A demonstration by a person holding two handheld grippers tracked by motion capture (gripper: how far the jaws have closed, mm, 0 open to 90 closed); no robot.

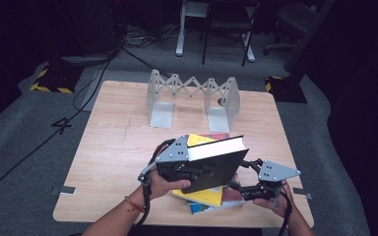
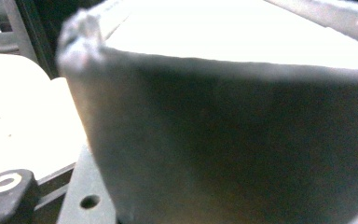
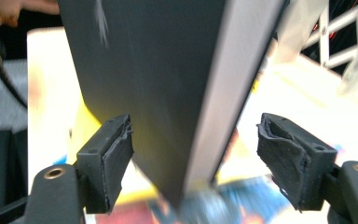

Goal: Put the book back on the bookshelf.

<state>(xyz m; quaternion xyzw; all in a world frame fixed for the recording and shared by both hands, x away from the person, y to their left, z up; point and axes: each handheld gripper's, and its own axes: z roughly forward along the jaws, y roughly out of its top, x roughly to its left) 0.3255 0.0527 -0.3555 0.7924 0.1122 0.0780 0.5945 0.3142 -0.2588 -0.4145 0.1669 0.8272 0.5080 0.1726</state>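
Near the table's (image 1: 118, 147) front edge, the left gripper (image 1: 177, 164) clamps a stiff, heavy black book (image 1: 216, 167); the right gripper (image 3: 193, 163), jaws spread, brackets its spine.

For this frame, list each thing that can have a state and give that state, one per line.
Black book: lifted off the stack, tilted, page edge up.
Left tongs: shut on the black book's left end.
Right tongs: open, jaws either side of the book's lower corner, not touching it.
Yellow book: lying flat, top of the stack.
Book stack: lying on the table.
Expandable bookend rack: standing, stretched open, empty.
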